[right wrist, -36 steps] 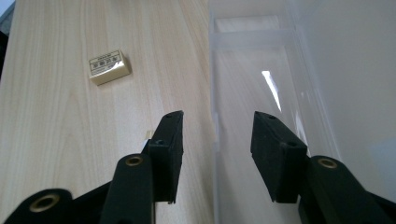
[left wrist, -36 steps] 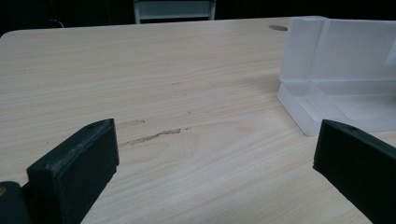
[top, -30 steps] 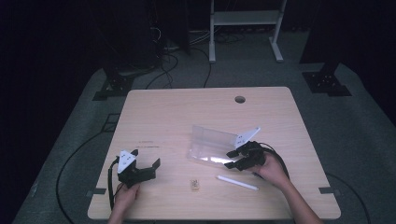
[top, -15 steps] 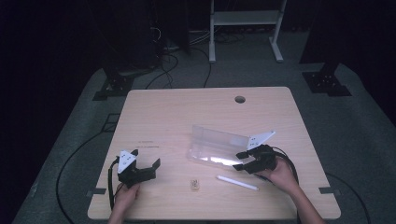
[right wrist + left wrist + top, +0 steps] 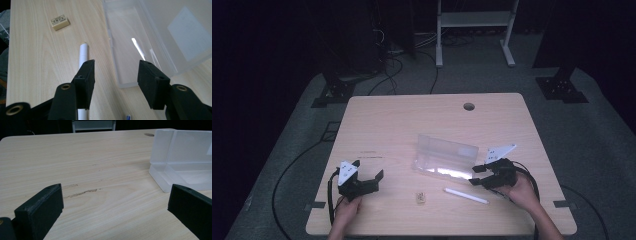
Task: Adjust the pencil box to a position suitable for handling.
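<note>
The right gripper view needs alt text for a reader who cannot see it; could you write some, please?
The open right gripper hovers over a wooden table, one jaw above a white pen, beside an open clear plastic case. A small tan eraser lies farther off.

The high view looks forward and down from above the near edge, far enough off to take in the whole table (image 5: 387, 120) mid-frame. The left gripper view sits low over the wood, facing level across it, with the clear box (image 5: 185, 165) at upper right. The right gripper view looks steeply down from close by, sharing that box (image 5: 140, 42), the white pen (image 5: 83, 53) and the eraser (image 5: 60, 23) with the high view.
</note>
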